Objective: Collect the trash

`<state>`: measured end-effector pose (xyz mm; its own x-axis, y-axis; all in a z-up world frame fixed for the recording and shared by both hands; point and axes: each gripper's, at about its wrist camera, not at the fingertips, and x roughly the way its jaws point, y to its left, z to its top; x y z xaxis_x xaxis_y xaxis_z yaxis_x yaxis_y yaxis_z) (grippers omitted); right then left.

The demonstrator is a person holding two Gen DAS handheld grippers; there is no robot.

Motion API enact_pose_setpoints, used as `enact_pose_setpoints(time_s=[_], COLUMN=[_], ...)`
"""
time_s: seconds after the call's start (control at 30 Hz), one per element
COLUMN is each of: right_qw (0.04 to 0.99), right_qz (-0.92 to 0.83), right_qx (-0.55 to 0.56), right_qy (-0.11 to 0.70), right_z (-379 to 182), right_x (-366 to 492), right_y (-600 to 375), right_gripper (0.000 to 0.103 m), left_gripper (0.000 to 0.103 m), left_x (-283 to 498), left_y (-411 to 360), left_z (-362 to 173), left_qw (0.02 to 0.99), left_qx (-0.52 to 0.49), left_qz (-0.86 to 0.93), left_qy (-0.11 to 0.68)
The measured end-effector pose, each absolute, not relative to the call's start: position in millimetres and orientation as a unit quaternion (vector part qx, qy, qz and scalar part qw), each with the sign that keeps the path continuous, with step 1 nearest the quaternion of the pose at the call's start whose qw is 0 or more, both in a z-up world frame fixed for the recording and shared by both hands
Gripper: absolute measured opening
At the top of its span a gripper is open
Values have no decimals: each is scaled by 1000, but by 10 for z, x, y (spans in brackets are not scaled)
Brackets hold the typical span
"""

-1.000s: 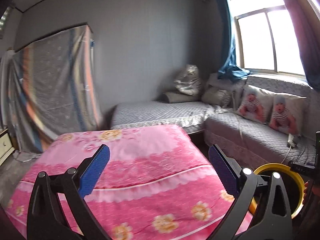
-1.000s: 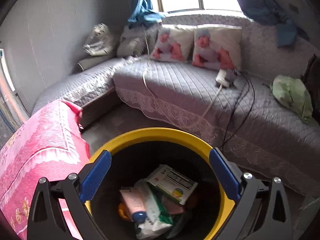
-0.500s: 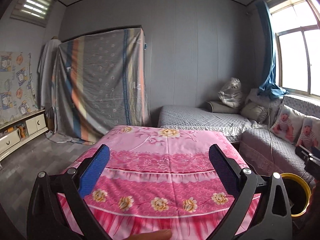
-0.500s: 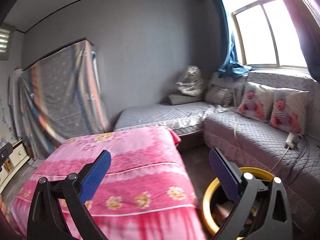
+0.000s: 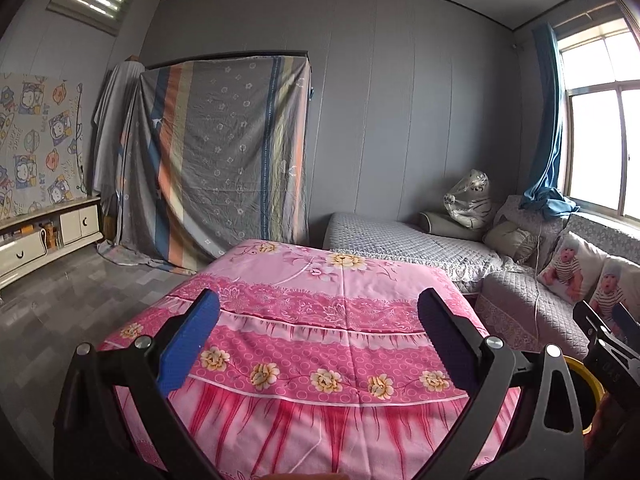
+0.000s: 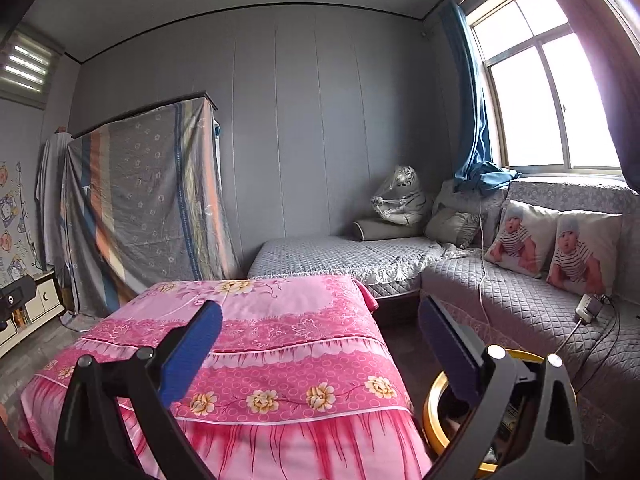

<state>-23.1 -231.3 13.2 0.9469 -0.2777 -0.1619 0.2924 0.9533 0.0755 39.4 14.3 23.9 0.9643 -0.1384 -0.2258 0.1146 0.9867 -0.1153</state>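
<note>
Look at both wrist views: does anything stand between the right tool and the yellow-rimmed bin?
Nothing visible does. The right tool is open and empty, and the yellow-rimmed bin sits on the floor just below its right finger, between the pink-covered table and the grey sofa.

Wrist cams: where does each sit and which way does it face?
Left wrist: on the left gripper, level over the pink table toward the draped cabinet; open jaws, right gripper at edge.
Right wrist: on its own gripper, turned toward the sofa; open jaws.
Shared: table, sofa, yellow bin.
</note>
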Motion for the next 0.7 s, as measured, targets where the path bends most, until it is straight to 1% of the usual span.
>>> enact_pose_setpoints(time_s=[0.7], right_qw=[984], right_qz=[-134], right_qx=[64], right_qy=[96], right_z=[53], right_x=[-181], right_y=[-2352], right_gripper=[95], left_gripper=[95], left_x=[343], left_y=[111], left_z=[230], left_qw=[989], left_qx=[-55], left_qz=[-74], left_qy=[119])
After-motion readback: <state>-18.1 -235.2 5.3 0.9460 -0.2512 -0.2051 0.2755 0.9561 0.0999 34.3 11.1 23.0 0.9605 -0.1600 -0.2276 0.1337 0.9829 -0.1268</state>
